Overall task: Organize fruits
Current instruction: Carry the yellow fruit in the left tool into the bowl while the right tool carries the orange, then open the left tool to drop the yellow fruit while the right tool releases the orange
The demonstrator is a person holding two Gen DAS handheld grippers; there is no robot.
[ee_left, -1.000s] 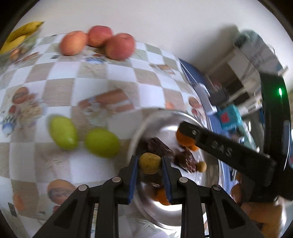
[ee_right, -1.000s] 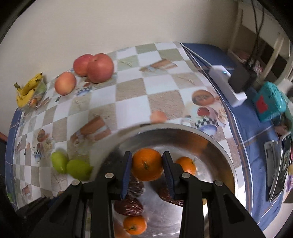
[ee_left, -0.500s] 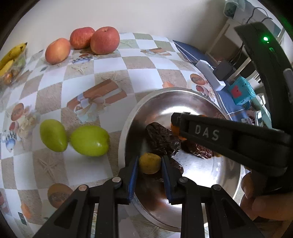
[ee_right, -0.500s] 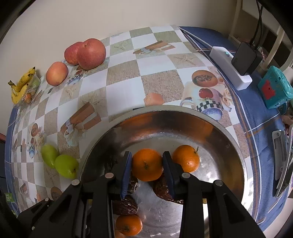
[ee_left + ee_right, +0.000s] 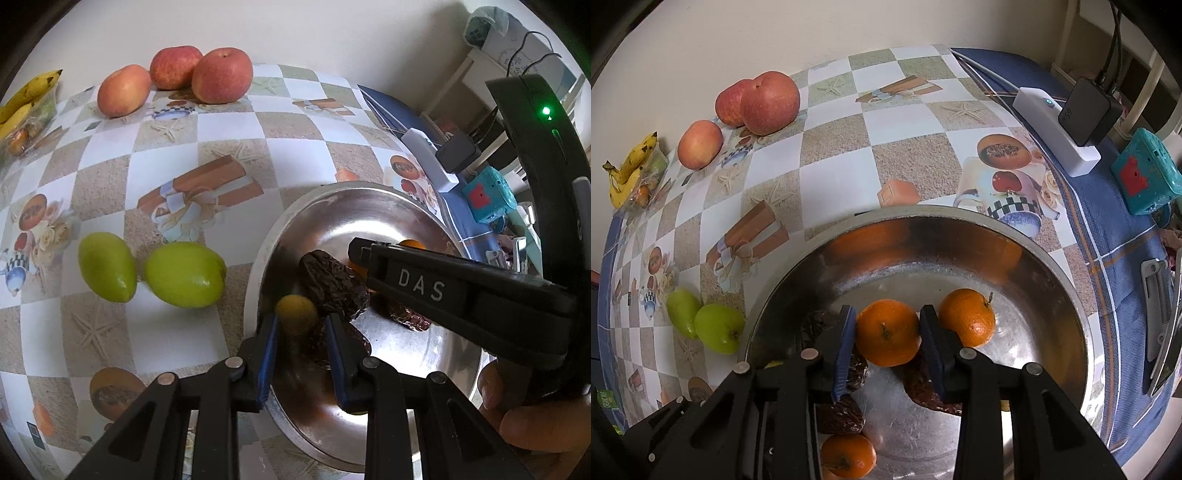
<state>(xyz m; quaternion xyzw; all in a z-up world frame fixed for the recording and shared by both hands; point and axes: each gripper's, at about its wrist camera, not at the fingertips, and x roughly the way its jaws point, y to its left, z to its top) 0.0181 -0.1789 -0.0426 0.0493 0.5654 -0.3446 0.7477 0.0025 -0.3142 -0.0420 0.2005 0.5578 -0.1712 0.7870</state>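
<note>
My right gripper (image 5: 888, 341) points down into the steel bowl (image 5: 1060, 280) with an orange (image 5: 887, 332) between its blue pads; the jaws are easing apart, with a thin gap showing at the left pad, so the fruit is no longer squeezed. A second orange (image 5: 967, 317) lies just beside the right finger, a third (image 5: 848, 456) sits nearer me at the bowl's bottom edge, and dark wrinkled dates (image 5: 842, 417) lie under and around the fingers.

My left gripper (image 5: 300, 326) hangs over the bowl's (image 5: 258, 258) near-left wall, its jaws narrow. The small yellow fruit (image 5: 296, 314) sits blurred just past the fingertips, not clamped by the pads as far as I can see. A large date (image 5: 332, 282) lies right behind it. The right tool crosses this view, a hand (image 5: 535, 417) gripping it at the lower right.

Out on the checkered tablecloth (image 5: 236, 122), two green fruits (image 5: 155, 271) lie beside the bowl, three apples (image 5: 181, 79) sit by the wall, and bananas (image 5: 26, 99) lie at the far left corner.
</note>
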